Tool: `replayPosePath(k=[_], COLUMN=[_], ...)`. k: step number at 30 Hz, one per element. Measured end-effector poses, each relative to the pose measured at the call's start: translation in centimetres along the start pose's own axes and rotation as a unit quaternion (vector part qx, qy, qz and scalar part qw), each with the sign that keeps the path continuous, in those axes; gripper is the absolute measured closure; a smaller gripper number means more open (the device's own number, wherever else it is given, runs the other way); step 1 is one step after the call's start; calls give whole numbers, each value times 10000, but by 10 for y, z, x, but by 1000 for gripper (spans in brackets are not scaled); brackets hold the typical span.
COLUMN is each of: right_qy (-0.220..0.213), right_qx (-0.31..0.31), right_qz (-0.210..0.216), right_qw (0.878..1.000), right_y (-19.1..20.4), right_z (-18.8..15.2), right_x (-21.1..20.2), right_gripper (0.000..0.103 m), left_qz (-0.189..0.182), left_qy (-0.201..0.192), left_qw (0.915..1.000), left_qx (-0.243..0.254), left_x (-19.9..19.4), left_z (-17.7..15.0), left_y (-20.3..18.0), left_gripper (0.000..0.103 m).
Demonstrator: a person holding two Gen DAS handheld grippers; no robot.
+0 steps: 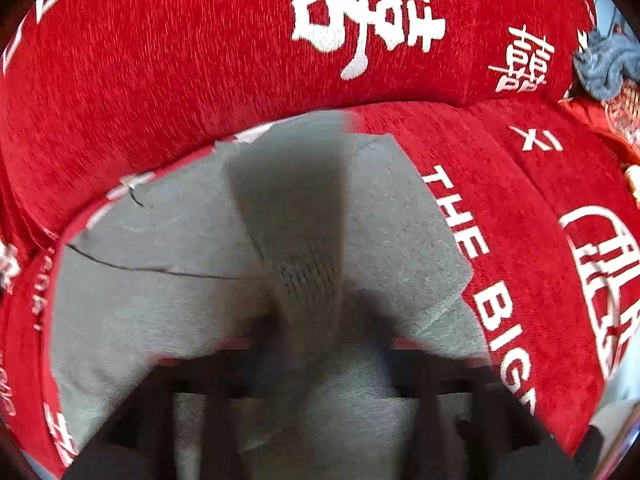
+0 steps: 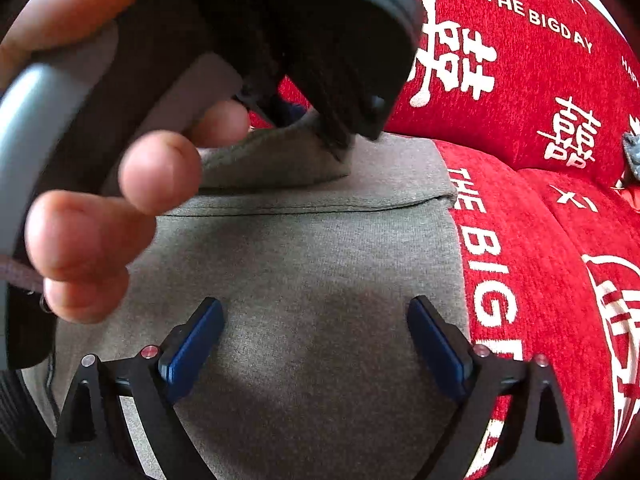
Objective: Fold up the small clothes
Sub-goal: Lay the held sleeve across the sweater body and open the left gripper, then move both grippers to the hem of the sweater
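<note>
A grey garment (image 1: 132, 312) lies spread on the red sofa seat (image 1: 520, 200). In the blurred left wrist view my left gripper (image 1: 320, 344) points steeply down at it. Its jaws stand wide apart, and a grey sleeve with a ribbed cuff (image 1: 312, 280) lies between them, touched by neither pad. In the right wrist view the garment (image 2: 312, 264) shows a folded-over sleeve (image 2: 272, 160) at its far edge, under the left gripper's tip. A person's hand (image 2: 100, 220) holds that gripper. My right gripper (image 2: 316, 340) hovers open over the garment's near part, blue pads (image 2: 196, 344) empty.
The red backrest cushion (image 1: 160, 60) with white characters rises right behind the garment. A blue-grey cloth (image 1: 604, 64) lies bunched at the far right of the sofa, beside a red and gold item (image 1: 616, 116). Bare red seat (image 2: 540, 280) lies to the garment's right.
</note>
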State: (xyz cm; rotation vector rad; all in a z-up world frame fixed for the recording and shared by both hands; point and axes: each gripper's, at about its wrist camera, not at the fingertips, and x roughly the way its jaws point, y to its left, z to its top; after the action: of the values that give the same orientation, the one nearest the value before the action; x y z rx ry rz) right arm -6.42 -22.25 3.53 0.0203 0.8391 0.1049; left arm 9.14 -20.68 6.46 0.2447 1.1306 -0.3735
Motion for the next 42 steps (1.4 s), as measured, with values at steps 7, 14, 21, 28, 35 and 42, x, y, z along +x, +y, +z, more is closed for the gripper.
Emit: replayPosePath(k=[7,14,21,28,35,42], right_qy=[-6,-64,-182,-204,486,361], right_qx=[-38,202,1474,1964,948,1304], right_qz=[-17,261,1091,1262,-15,-598], right_qw=[10000,9994,9829,9722,9943,9890], right_y=[2,-9,-59,-75,-45,-58], right_z=[-1,-1,7,37,56,61], right_x=[1,-8,-23,-9,41,15], right_gripper=[6,6,6,10,98,62], left_qz=[43,-569,-622,-236,162,360], left_qy=[-319,-722,-791,-481,-438,-860], left_qw=[9991,9958,9947,9895,9841,9852], left_qx=[275,14,-215,-1343,-1711,-1437], left_x=[-14,-54,-54,-18,4,-27], left_z=[-3,-21,-53,-83,-120,-131], left_y=[-6,38,91,167,216,220], left_gripper=[7,7,7,7,5,5])
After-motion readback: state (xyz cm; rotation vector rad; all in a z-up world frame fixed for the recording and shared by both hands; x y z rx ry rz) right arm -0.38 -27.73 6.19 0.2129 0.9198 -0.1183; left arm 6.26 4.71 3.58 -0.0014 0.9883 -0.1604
